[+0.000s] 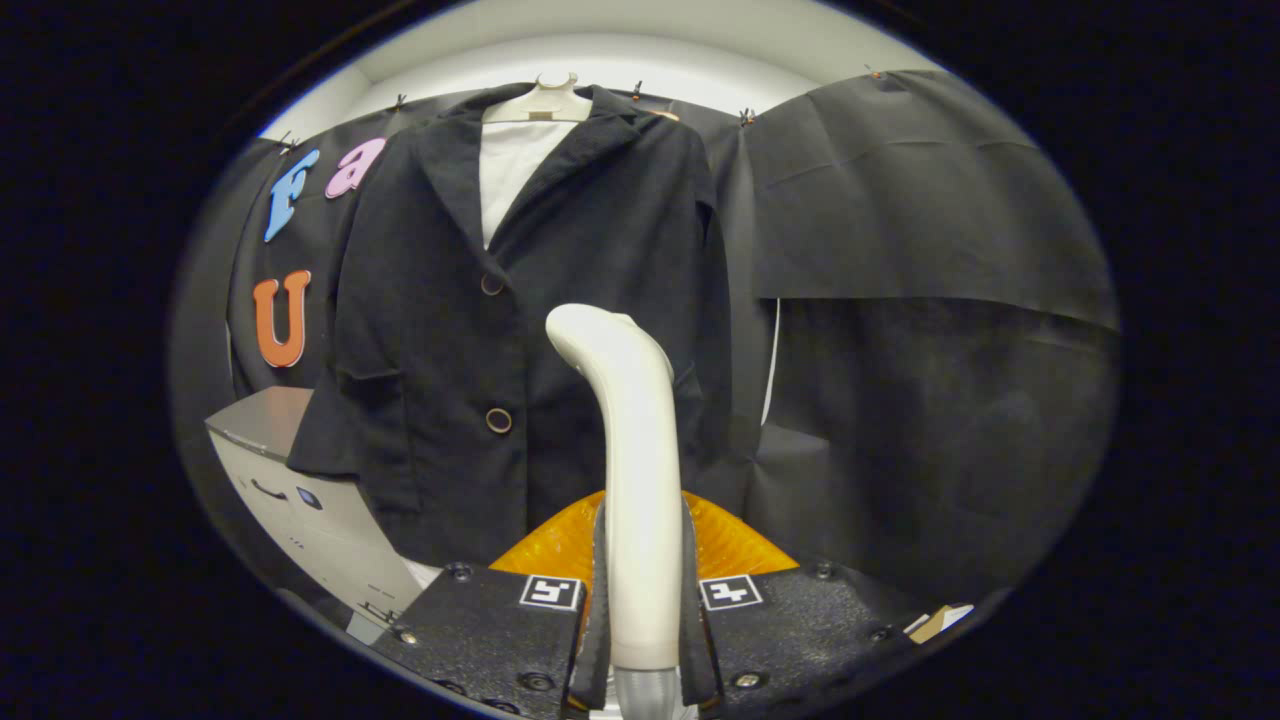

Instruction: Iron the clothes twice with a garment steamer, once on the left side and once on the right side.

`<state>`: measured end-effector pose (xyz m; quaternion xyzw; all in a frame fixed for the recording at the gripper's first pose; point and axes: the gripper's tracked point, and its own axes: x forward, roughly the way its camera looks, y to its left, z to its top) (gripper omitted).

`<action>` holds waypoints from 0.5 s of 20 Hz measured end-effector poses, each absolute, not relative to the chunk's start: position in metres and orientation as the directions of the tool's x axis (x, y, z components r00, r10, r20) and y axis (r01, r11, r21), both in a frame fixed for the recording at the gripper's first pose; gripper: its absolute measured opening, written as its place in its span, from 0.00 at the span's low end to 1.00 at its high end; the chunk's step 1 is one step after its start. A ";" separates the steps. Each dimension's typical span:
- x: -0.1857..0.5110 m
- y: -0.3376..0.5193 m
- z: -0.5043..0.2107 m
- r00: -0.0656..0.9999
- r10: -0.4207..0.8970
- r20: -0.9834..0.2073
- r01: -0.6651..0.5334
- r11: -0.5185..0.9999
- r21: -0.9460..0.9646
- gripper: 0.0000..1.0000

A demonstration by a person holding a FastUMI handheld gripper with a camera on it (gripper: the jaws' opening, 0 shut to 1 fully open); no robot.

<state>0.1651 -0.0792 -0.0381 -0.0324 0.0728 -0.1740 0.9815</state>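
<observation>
The tool [642, 610] is clenched on the garment steamer [630, 450], a finger pressing the pale handle from either side low down, so the grip looks firm. The steamer stands upright between the fingers, its long axis rising straight away from them, and its curved head bends over at the top to point forward at the jacket [520, 320]. The dark jacket hangs on a hanger [545, 100] on the booth wall, its front facing the steamer, with a white lining [510, 165] showing at the open collar and two buttons [498, 420] down the middle. The steamer head sits level with the jacket's middle, to one side of the lower button; I cannot tell whether it touches the cloth or hangs just off it. An orange part [735, 540] shows behind the handle, just below the jacket's hem, and a pale cabinet [300, 500] stands beside the jacket's sleeve.

To do this pass well, I would keep the head square to the cloth, keep the handle upright so the head does not twist, and run it in one slow, even stroke along the jacket panel, well wide of the buttons, before crossing to the other side of them
</observation>
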 end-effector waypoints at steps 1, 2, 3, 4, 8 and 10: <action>0.163 -0.077 -0.045 0.928 -0.347 -0.136 0.336 0.937 -0.097 0.30; 0.162 -0.073 -0.050 0.926 -0.347 -0.146 0.335 0.936 -0.106 0.30; 0.161 -0.071 -0.058 0.924 -0.347 -0.159 0.333 0.937 -0.109 0.30; 0.159 -0.070 -0.067 0.921 -0.348 -0.175 0.334 0.937 -0.106 0.30; 0.154 -0.067 -0.095 0.904 -0.365 -0.224 0.347 0.931 -0.115 0.30; 0.153 -0.068 -0.111 0.892 -0.377 -0.250 0.358 0.926 -0.120 0.30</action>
